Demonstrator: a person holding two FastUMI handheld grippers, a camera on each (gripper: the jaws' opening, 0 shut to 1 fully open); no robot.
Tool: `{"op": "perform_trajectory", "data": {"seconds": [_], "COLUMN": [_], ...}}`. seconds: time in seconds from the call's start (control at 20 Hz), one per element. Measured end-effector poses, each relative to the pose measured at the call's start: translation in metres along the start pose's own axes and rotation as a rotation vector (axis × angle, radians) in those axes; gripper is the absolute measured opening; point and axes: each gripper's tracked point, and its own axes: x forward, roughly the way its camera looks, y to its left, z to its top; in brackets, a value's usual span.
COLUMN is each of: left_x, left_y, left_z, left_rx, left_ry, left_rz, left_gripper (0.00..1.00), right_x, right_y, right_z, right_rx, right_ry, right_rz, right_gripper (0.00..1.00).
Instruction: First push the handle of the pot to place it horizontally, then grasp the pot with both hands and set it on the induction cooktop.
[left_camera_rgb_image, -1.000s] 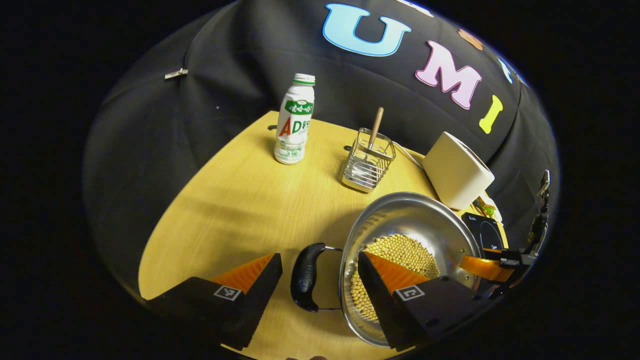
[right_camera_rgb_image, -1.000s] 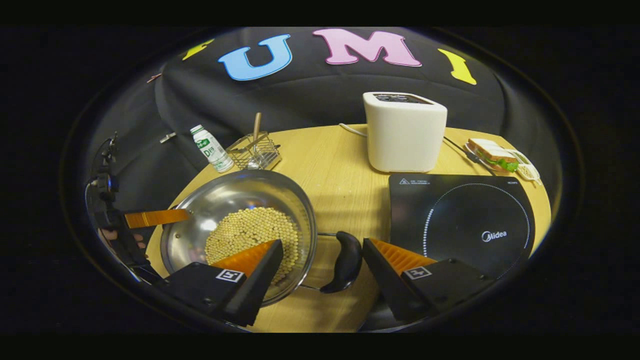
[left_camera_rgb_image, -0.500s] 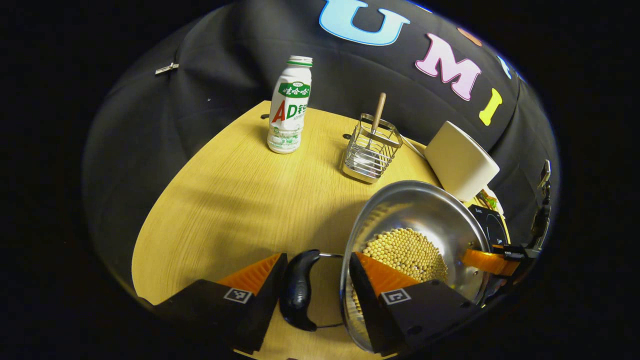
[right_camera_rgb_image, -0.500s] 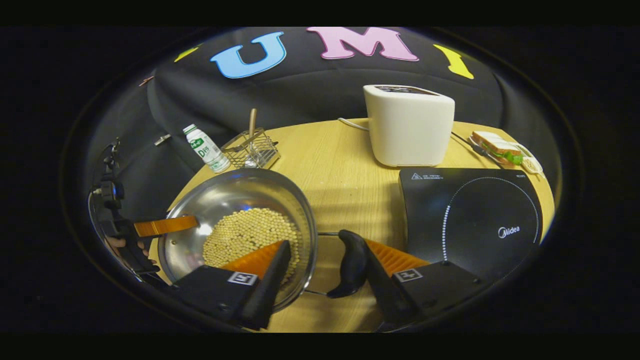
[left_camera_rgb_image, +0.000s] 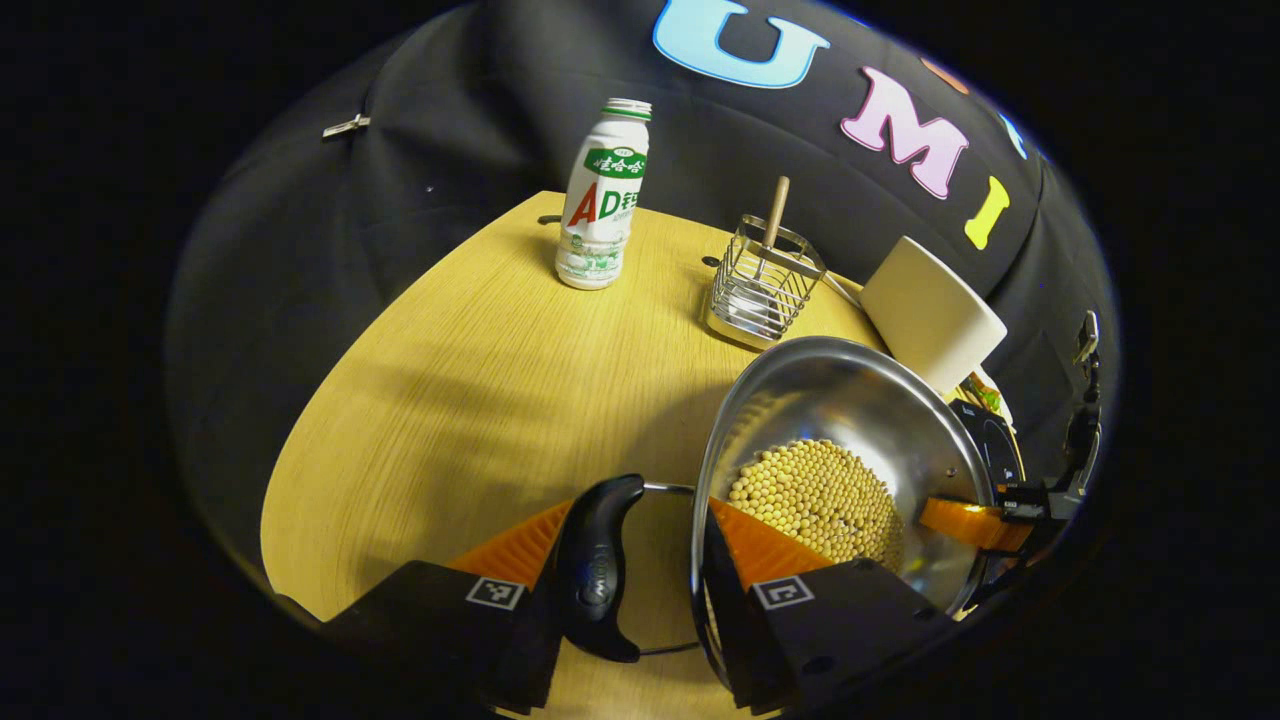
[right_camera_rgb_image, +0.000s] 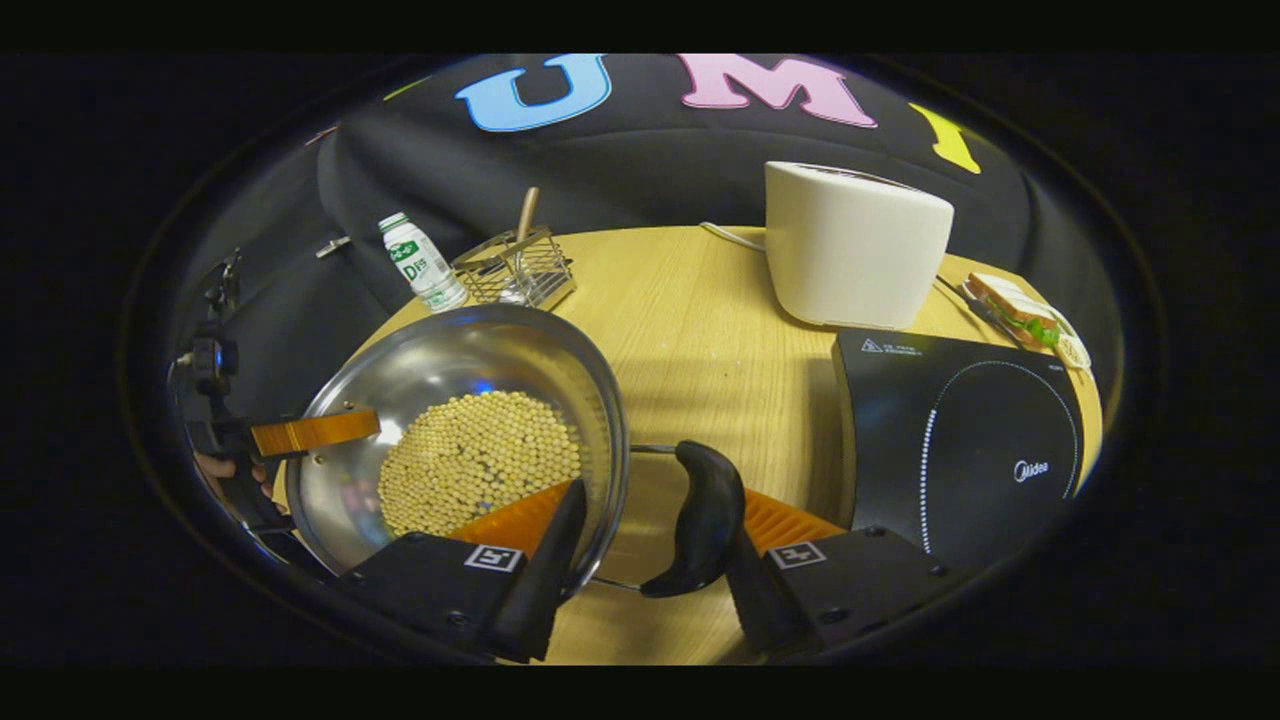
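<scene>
Left gripper (left_camera_rgb_image: 640, 590), right gripper (right_camera_rgb_image: 650, 560): jaws clamped across pot (right_camera_rgb_image: 450, 400) rim and handles.

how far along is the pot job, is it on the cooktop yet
Not yet. Done: both handles of the pot lie out flat. In hand: the right gripper straddles rim and handle on its side, the left gripper does likewise on the other handle. The pot looks tilted, possibly lifting. Left: carrying it onto the bare induction cooktop.

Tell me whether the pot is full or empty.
Partly filled. A mound of small yellow beans covers the bottom of the steel pot, while its shiny inner wall above them is bare up to the rim.
</scene>
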Motion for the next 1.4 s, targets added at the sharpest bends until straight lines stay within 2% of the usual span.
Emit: {"op": "perform_trajectory", "data": {"seconds": [0.2, 0.35, 0.45, 0.55, 0.6, 0.95, 1.4], "left_x": [0.001, -0.002, -0.002, -0.003, -0.005, -0.031, -0.061], "left_y": [0.001, 0.001, 0.000, 0.001, 0.002, -0.006, -0.073], "left_z": [-0.003, -0.003, -0.003, -0.004, -0.007, -0.001, 0.018], "left_rx": [-0.018, -0.017, -0.012, -0.005, -0.008, -0.004, 0.036], "left_ry": [0.001, 0.000, -0.002, -0.003, 0.002, -0.015, -0.047], "left_rz": [-0.002, 0.004, 0.012, 0.021, 0.024, 0.043, 0.015], "left_gripper": [0.64, 0.63, 0.62, 0.61, 0.61, 0.61, 0.60], "right_x": [0.003, 0.005, 0.005, 0.004, 0.003, -0.020, -0.081], "right_y": [-0.002, -0.001, -0.001, 0.000, 0.001, 0.005, -0.038], "right_z": [0.005, 0.005, 0.005, 0.005, 0.004, 0.014, 0.037], "right_rx": [0.063, 0.069, 0.064, 0.038, 0.030, 0.036, 0.065], "right_ry": [0.021, 0.030, 0.028, 0.017, 0.018, -0.014, -0.069], "right_rz": [-0.009, -0.007, -0.006, -0.008, -0.007, 0.022, 0.008], "right_gripper": [0.66, 0.64, 0.58, 0.58, 0.61, 0.61, 0.61]}}
